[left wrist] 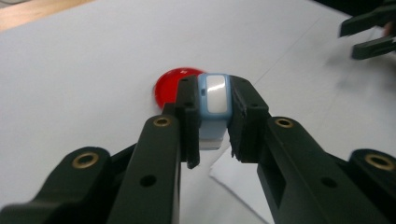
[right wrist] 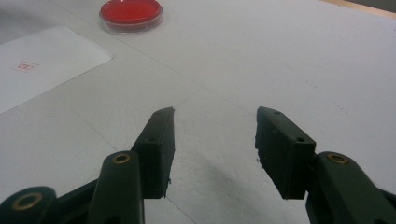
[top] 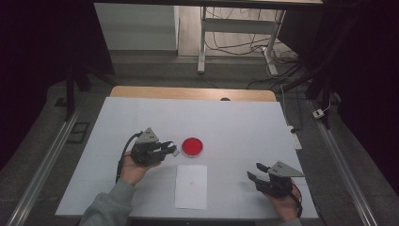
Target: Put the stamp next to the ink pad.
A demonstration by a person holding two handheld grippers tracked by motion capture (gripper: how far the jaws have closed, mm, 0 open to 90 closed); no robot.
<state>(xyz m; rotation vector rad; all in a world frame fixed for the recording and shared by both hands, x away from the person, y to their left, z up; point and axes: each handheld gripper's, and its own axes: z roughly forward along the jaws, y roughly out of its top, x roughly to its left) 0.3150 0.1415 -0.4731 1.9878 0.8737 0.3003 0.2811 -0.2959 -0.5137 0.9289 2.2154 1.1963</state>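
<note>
Where the white worktop (top: 244,127) ends at its far edge, a strip of bare wood shows, and beyond it lie a grey floor, a white table frame (top: 235,28) and loose cables; dark curtains close both sides of the room. A white sheet of paper (top: 191,186) lies near the worktop's near edge, around its middle, and a red round dish (top: 192,146) sits just beyond the sheet's far edge. The left gripper (top: 170,149), held in a hand that comes from the near edge with a grey sleeve, points toward the dish and is clenched on a small blue-and-white block (left wrist: 214,100), which hangs above the worktop just beside the dish. The right gripper (top: 256,172) rests near the worktop's near right corner, its 2 jaws spread apart with nothing between them, aimed left toward the paper.
</note>
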